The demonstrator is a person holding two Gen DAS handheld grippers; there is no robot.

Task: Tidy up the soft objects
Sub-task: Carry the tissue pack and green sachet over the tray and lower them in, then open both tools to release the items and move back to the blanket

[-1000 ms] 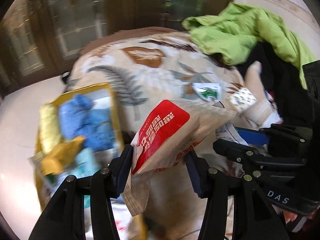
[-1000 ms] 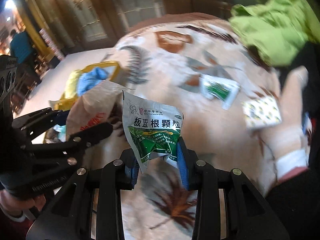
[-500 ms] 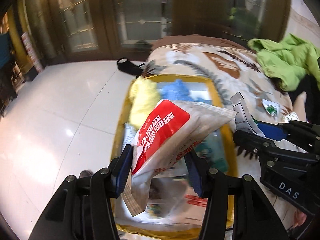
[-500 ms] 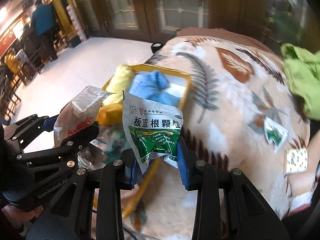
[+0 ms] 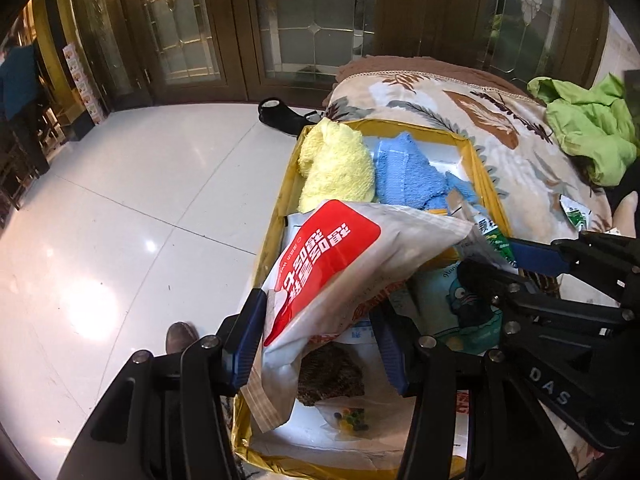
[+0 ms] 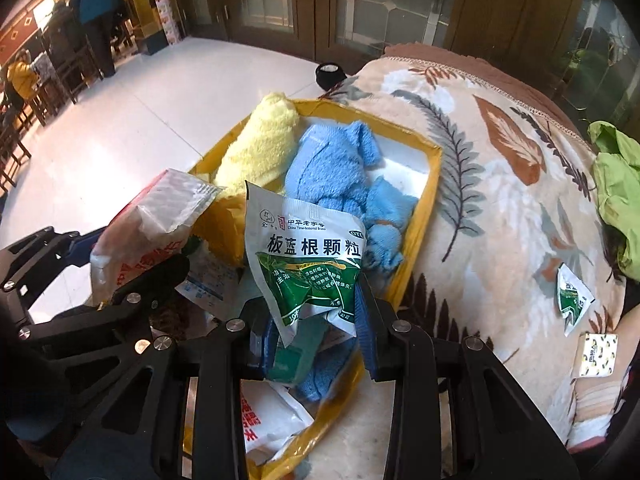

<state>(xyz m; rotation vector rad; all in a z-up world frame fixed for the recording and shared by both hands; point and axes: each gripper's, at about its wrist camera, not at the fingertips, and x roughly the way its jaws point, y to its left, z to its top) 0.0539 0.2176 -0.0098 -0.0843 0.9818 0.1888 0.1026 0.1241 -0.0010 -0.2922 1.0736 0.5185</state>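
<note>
My left gripper (image 5: 320,344) is shut on a red-and-white snack bag (image 5: 344,264) and holds it above the yellow box (image 5: 276,216). My right gripper (image 6: 316,332) is shut on a green-and-white medicine sachet (image 6: 308,264), also over the box (image 6: 424,208). The box holds a yellow towel (image 5: 336,168), a blue towel (image 5: 408,176) and several packets. The right gripper shows at the right of the left wrist view (image 5: 516,256); the left gripper shows at the left of the right wrist view (image 6: 132,276).
The box sits at the edge of a leaf-patterned blanket (image 6: 500,184). On the blanket lie a green sachet (image 6: 572,296), a small patterned packet (image 6: 598,354) and a green garment (image 5: 588,128). White tiled floor (image 5: 120,200) lies left, with a dark shoe (image 5: 280,114).
Both grippers swung left from over the blanket to above the yellow box, still holding their packets. The box now fills the middle of both views.
</note>
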